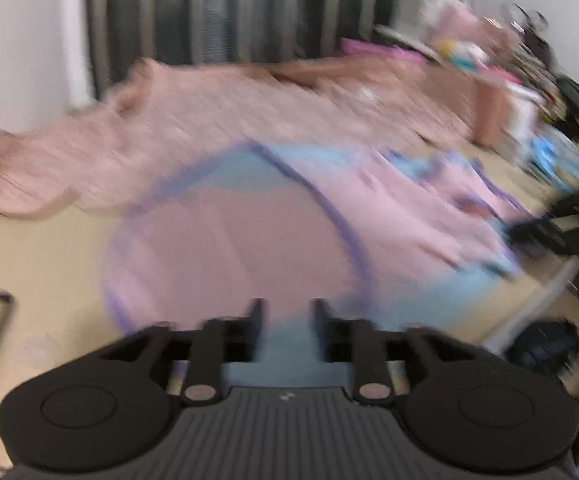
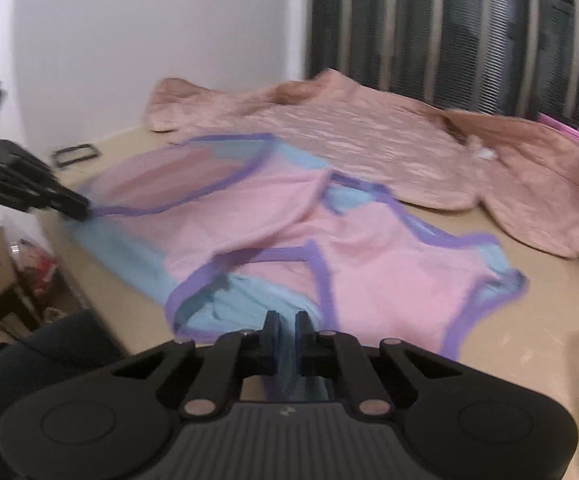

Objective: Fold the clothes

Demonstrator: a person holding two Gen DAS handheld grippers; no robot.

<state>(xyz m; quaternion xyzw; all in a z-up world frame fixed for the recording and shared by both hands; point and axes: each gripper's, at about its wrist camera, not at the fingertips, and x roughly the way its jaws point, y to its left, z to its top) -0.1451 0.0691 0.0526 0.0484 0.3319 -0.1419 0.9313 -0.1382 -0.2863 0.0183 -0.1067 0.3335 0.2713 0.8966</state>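
A pink and light-blue garment with purple trim (image 2: pixel 273 232) lies spread on the beige table (image 2: pixel 529 344); it also fills the left wrist view (image 1: pixel 249 248), blurred. My right gripper (image 2: pixel 286 322) is shut on the garment's near blue edge. My left gripper (image 1: pixel 287 308) has its fingers a little apart with blue cloth between them; in the right wrist view it (image 2: pixel 77 206) touches the garment's far left purple hem. My right gripper shows at the right edge of the left wrist view (image 1: pixel 529 232).
A crumpled salmon-pink garment (image 2: pixel 369 140) lies behind, toward the dark striped curtain (image 2: pixel 449 32). A black rectangular frame (image 2: pixel 74 155) sits at the table's left corner. Clutter (image 1: pixel 529 80) stands at the right. The table's front-left edge drops to a chair and floor items (image 2: pixel 29 280).
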